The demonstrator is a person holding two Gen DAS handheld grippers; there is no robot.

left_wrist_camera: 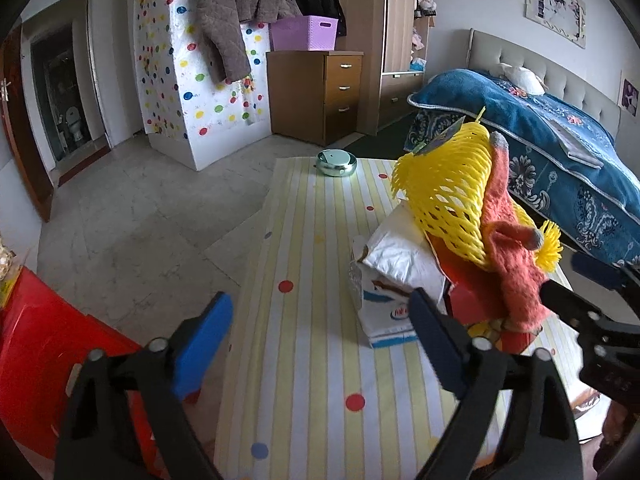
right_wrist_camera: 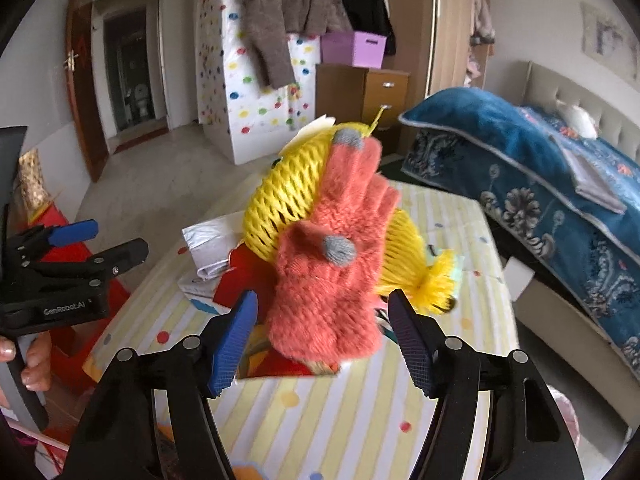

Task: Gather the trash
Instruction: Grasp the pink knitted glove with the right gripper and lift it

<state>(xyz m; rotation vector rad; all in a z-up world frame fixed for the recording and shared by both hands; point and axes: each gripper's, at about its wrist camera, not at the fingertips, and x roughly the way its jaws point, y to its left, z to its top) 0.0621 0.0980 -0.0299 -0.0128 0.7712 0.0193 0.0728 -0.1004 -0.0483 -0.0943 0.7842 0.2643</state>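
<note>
A yellow foam fruit net (left_wrist_camera: 444, 184) (right_wrist_camera: 284, 196) lies on top of a heap of trash on the striped table (left_wrist_camera: 320, 380). An orange knitted glove (right_wrist_camera: 332, 272) (left_wrist_camera: 512, 264) with grey fingertips lies against the net. Under them are a white crumpled bag (left_wrist_camera: 400, 256) (right_wrist_camera: 212, 240), a blue-and-white carton (left_wrist_camera: 384, 312) and red packaging (right_wrist_camera: 240, 272). My left gripper (left_wrist_camera: 320, 336) is open and empty, left of the heap. My right gripper (right_wrist_camera: 322, 340) is open, its fingers either side of the glove's cuff. The left gripper also shows in the right wrist view (right_wrist_camera: 108, 240).
A round metal tin (left_wrist_camera: 336, 162) stands at the table's far end. A red box (left_wrist_camera: 44, 360) stands left of the table. A bed with a blue blanket (left_wrist_camera: 552, 152) runs along the right. A wooden drawer unit (left_wrist_camera: 316, 92) and a dotted white cabinet (left_wrist_camera: 200, 80) stand beyond.
</note>
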